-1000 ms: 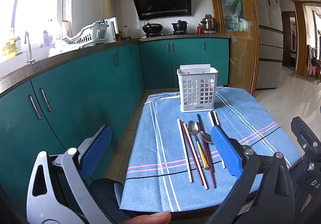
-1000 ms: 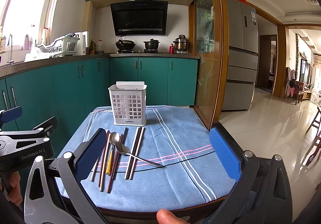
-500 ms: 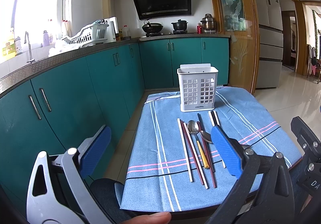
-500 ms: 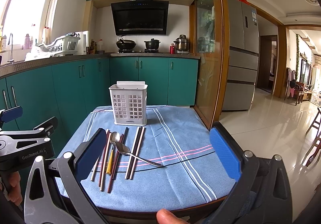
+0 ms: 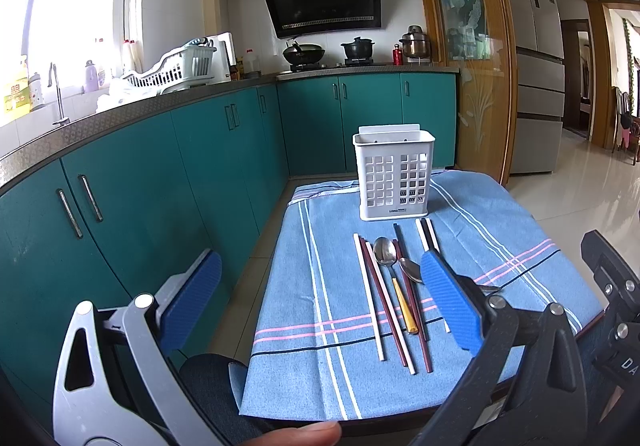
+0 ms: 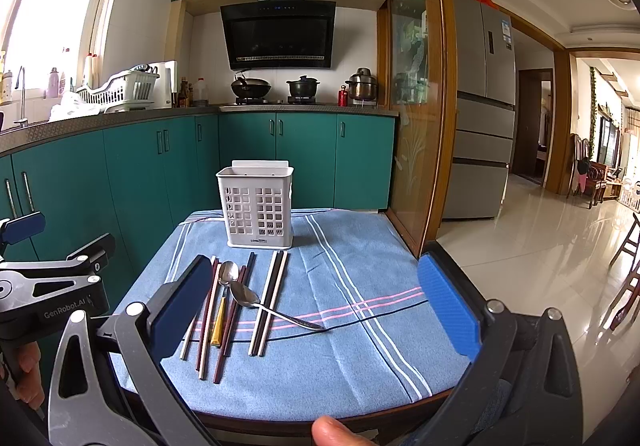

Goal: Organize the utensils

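Hovering at the table's (image 6: 280,412) near edge, your left hand-held gripper (image 5: 316,302) and right hand-held gripper (image 6: 316,310) gape empty. Chopsticks (image 6: 274,302) and two spoons (image 6: 228,274) lie mid-cloth; the white holder (image 6: 258,214), seemingly empty, stands toward the far edge.

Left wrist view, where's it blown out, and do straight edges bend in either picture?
Left wrist view: the window is overexposed white and the counter curves. Right wrist view: the window glares too, and the door frame bows; utensils stay sharp.
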